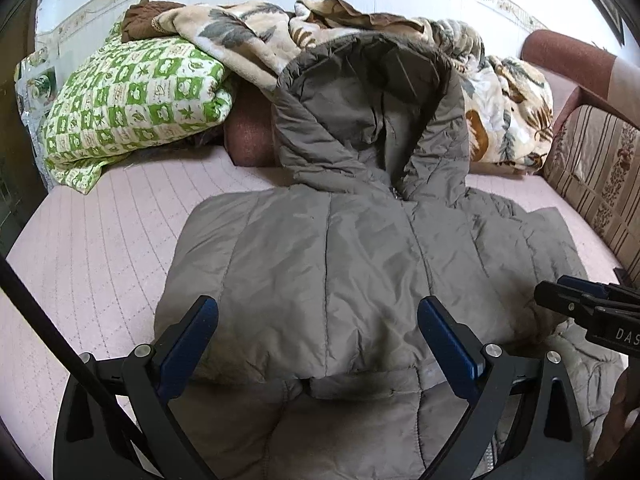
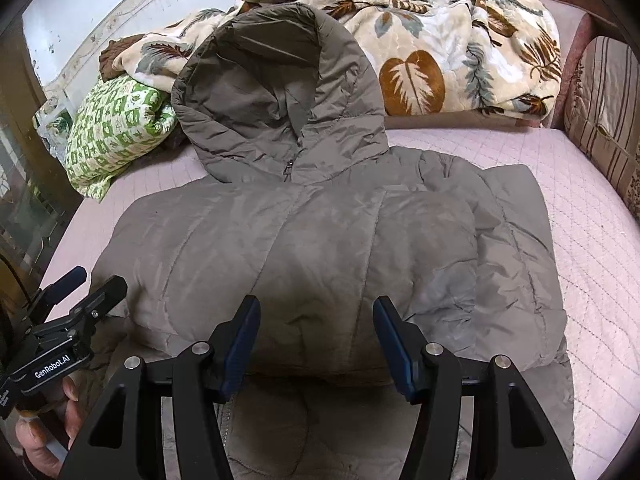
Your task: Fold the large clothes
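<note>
grey-brown quilted fabric fills the middle of both views: the padded jacket [image 1: 340,264] lies front up on the pink quilted mattress [image 1: 100,240], zip closed, its hood [image 2: 276,108] propped toward the top of the frame against the leaf-print blanket [image 2: 460,52]. its sides look already turned in over the body, leaving a squarish block, and the lower part runs under the cameras at the bottom edge, likely so the next fold can bring it up over the chest. the left gripper [image 1: 318,340] hovers at lower centre of its view with its jaws spread wide and nothing between them. the right gripper [image 2: 316,340] likewise stands parted and empty above the jacket's near fold. a green checked pillow [image 1: 132,100] sits at the upper left, clear of the folding area.
</note>
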Demonstrator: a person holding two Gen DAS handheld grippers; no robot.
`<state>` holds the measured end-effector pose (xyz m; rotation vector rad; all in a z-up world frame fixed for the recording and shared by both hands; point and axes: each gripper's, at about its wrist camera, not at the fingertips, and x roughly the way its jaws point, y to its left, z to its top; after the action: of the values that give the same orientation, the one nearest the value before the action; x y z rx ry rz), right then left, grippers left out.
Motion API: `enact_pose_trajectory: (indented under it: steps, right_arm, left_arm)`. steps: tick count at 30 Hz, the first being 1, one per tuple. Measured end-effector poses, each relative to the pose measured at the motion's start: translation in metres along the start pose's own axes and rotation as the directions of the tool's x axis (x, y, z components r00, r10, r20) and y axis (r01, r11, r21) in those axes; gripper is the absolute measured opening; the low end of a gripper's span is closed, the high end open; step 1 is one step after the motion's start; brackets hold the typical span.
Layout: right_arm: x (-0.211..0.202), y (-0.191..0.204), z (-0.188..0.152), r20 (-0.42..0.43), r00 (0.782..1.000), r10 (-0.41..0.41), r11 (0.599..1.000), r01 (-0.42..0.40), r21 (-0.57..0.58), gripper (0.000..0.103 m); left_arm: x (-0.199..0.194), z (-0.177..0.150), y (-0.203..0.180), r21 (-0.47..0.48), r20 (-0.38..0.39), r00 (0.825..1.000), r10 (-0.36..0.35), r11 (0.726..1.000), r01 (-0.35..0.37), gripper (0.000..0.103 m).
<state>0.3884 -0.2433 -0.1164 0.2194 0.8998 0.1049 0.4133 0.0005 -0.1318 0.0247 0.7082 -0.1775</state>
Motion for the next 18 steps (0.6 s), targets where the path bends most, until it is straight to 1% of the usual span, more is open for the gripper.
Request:
enact_pose_trajectory:
  steps: [7, 10, 13, 15, 18]
  right_arm:
    - [-0.023, 0.004, -0.003, 0.026, 1.0, 0.006, 1.0, -0.006, 0.006, 0.063]
    - [-0.037, 0.008, -0.012, 0.039, 0.999, 0.009, 1.0, -0.009, -0.002, 0.063]
    - [-0.053, 0.009, -0.026, 0.047, 0.999, 0.001, 1.0, -0.001, 0.008, 0.063]
    - [-0.065, 0.008, -0.041, 0.05, 0.999, -0.001, 1.0, -0.001, 0.029, 0.063]
    - [-0.079, 0.003, -0.061, 0.037, 0.999, -0.004, 0.998, 0.002, 0.062, 0.063]
  left_arm:
    - [-0.02, 0.005, 0.003, -0.005, 0.013, 1.0, -0.006, 1.0, 0.006, 0.1]
    - [-0.034, 0.007, 0.005, -0.002, 0.04, 0.999, 0.008, 1.0, -0.008, 0.1]
    - [-0.048, 0.008, 0.007, 0.011, 0.069, 0.997, 0.025, 1.0, -0.026, 0.1]
    - [-0.056, 0.009, 0.009, 0.016, 0.087, 0.996, 0.032, 0.999, -0.034, 0.1]
    - [-0.064, 0.011, 0.014, -0.001, 0.094, 0.995, 0.022, 1.0, -0.022, 0.1]
